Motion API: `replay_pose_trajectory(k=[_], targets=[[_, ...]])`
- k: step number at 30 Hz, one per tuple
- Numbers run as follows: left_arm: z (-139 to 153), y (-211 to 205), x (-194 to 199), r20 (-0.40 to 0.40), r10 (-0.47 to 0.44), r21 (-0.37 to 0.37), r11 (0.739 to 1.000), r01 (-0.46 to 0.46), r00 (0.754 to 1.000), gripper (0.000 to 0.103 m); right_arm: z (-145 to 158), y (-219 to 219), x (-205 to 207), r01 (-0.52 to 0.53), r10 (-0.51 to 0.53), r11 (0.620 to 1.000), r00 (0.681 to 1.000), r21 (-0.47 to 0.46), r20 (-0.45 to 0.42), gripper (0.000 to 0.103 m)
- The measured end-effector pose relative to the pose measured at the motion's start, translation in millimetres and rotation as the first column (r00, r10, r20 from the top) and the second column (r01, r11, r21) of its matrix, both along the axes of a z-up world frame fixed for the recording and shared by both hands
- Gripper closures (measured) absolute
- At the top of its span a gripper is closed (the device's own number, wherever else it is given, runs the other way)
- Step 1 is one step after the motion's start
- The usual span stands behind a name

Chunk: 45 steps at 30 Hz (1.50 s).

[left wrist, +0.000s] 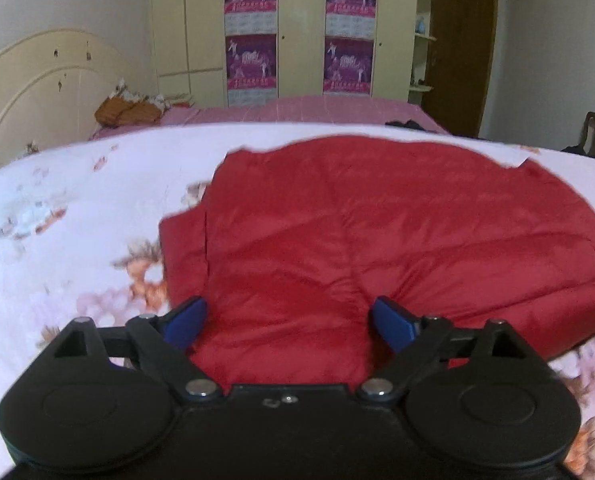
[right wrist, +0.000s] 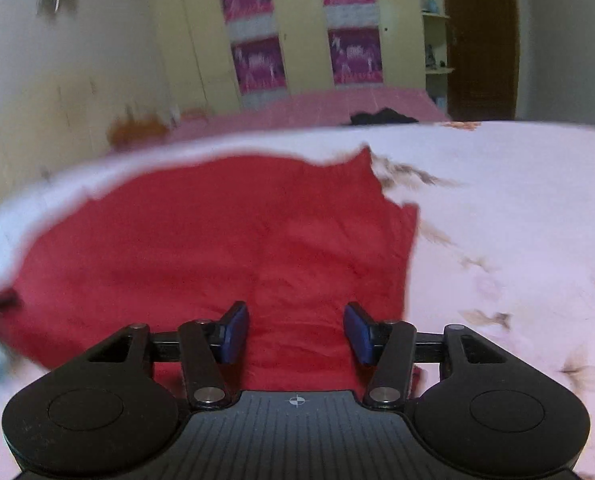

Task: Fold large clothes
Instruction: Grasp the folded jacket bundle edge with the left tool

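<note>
Floral sheet [left wrist: 77, 208] spreads out under and ahead of both sets of jaws, white w/ orange-brown flower print; in right wrist view it fills the area to the right of the jaws [right wrist: 517, 220].

Red padded garment [left wrist: 377, 232] lies flat on that sheet, directly ahead of the left jaws and running under the gap btwn them; its bulk extends fwd and to the right of them. A folded layer edge shows left of the left jaws, w/ a vertical seam. Small black tab on its far right edge. In right wrist view the same garment [right wrist: 217, 248] sits ahead of and mostly left of the jaws, its right edge just right of the right-hand finger, a pointed corner at the far side. That view is motion-blurred.

Beyond the sheet, past the jaws: pink bedspread [left wrist: 297, 110], cream headboard [left wrist: 37, 88] far left, wardrobe [left wrist: 297, 28] w/ purple posters straight ahead, dark wooden door [left wrist: 461, 48] far right.

Left gripper [left wrist: 287, 322]: jaws released, blue pads wide apart, red fabric visible btwn them, nothing pinched. Can't tell if pads touch the cloth.

Right gripper [right wrist: 296, 330]: jaws also released, pads apart, garment showing in the gap, not grasped.
</note>
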<state>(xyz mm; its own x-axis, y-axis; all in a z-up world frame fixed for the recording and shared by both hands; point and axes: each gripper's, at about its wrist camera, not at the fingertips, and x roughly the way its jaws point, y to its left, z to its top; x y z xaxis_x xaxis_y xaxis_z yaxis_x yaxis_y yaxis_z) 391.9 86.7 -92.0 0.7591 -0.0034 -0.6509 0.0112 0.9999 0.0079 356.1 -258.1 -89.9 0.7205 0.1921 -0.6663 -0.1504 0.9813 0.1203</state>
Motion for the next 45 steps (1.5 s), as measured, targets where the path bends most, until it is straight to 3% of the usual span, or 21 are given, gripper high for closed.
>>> replay_pose_trajectory(k=[3,5,7,9,11,14,16,17,18,19,20,21,23,25,26,27,29,34,36,41,45], targets=[[4.9,11.6,-13.3,0.003,0.053,-0.013,0.999,-0.053,0.999,0.005,7.4,-8.7,-0.4,0.055,-0.055,0.998,0.998,-0.001,0.025,0.05],[13.5,12.7,-26.5,0.026,0.089,-0.002,0.996,-0.089,0.996,0.003,14.8,-23.7,-10.5,0.092,-0.095,0.992,0.995,0.085,0.026,0.05],[20.8,7.5,-41.7,0.047,0.139,0.082,0.986,-0.142,0.989,0.0,14.0,-41.8,-21.4,0.13,-0.128,0.971,0.992,0.202,-0.021,0.048],[25.1,-0.6,-56.1,0.065,0.158,0.148,0.975,-0.166,0.985,0.0,11.4,-54.7,-34.6,0.173,-0.166,0.946,0.985,0.274,-0.051,0.012],[29.3,-4.7,-68.9,0.06,0.177,0.148,0.972,-0.184,0.982,0.0,9.5,-61.6,-50.2,0.191,-0.185,0.929,0.981,0.318,-0.049,0.011],[31.9,-4.9,-81.8,0.015,0.171,0.005,0.985,-0.171,0.985,0.0,8.1,-64.9,-61.8,0.199,-0.188,0.896,0.98,0.396,-0.068,0.011],[27.4,2.0,-85.0,-0.031,0.211,-0.169,0.962,-0.213,0.977,0.004,7.9,-68.6,-64.3,0.215,-0.195,0.858,0.976,0.466,-0.091,0.011],[23.5,7.1,-84.7,-0.053,0.216,-0.266,0.938,-0.222,0.975,0.017,7.0,-68.3,-65.2,0.226,-0.2,0.84,0.974,0.494,-0.104,0.011],[17.3,13.4,-81.6,-0.078,0.222,-0.362,0.902,-0.235,0.972,0.044,5.1,-66.7,-64.7,0.236,-0.204,0.823,0.972,0.516,-0.118,0.011],[10.9,19.8,-78.4,-0.106,0.23,-0.448,0.857,-0.253,0.967,0.063,3.2,-65.5,-63.8,0.239,-0.199,0.809,0.971,0.538,-0.131,0.012],[3.8,27.4,-76.0,-0.128,0.243,-0.539,0.797,-0.273,0.962,0.097,2.0,-64.7,-64.3,0.242,-0.195,0.798,0.97,0.552,-0.143,0.012],[-3.2,34.2,-72.0,-0.156,0.271,-0.594,0.743,-0.309,0.95,0.102,-0.2,-63.4,-63.4,0.248,-0.195,0.79,0.969,0.561,-0.154,0.012],[-7.1,40.5,-69.3,-0.166,0.306,-0.646,0.684,-0.338,0.937,0.097,-4.0,-62.3,-62.9,0.268,-0.206,0.764,0.963,0.586,-0.173,0.012],[-7.4,42.9,-68.4,-0.18,0.341,-0.649,0.663,-0.372,0.923,0.06,-8.8,-64.2,-64.3,0.296,-0.218,0.715,0.955,0.633,-0.201,0.012],[-8.3,44.0,-68.9,-0.182,0.364,-0.646,0.657,-0.39,0.914,0.02,-12.1,-65.2,-63.5,0.313,-0.228,0.689,0.95,0.653,-0.215,0.012],[-9.3,45.7,-70.7,-0.16,0.381,-0.662,0.643,-0.385,0.911,0.012,-15.4,-65.5,-63.2,0.326,-0.235,0.67,0.945,0.667,-0.226,0.013],[-15.3,51.8,-66.4,-0.152,0.378,-0.69,0.621,-0.372,0.913,0.024,-20.8,-64.3,-58.8,0.342,-0.243,0.649,0.94,0.68,-0.241,0.031],[-32.5,65.1,-51.5,-0.121,0.388,-0.766,0.549,-0.334,0.914,0.036,-26.0,-60.2,-50.1,0.351,-0.272,0.626,0.935,0.696,-0.227,0.033],[-35.6,68.1,-43.4,-0.111,0.39,-0.78,0.536,-0.323,0.914,0.042,-27.0,-57.0,-45.8,0.349,-0.282,0.633,0.935,0.691,-0.213,0.033],[-42.4,71.5,-25.3,-0.09,0.38,-0.784,0.543,-0.301,0.921,0.055,-24.1,-51.5,-33.2,0.341,-0.294,0.661,0.937,0.669,-0.188,0.033],[-46.1,70.7,-20.0,-0.081,0.355,-0.775,0.566,-0.282,0.932,0.071,-28.9,-49.3,-17.2,0.343,-0.286,0.673,0.938,0.655,-0.196,0.053]])
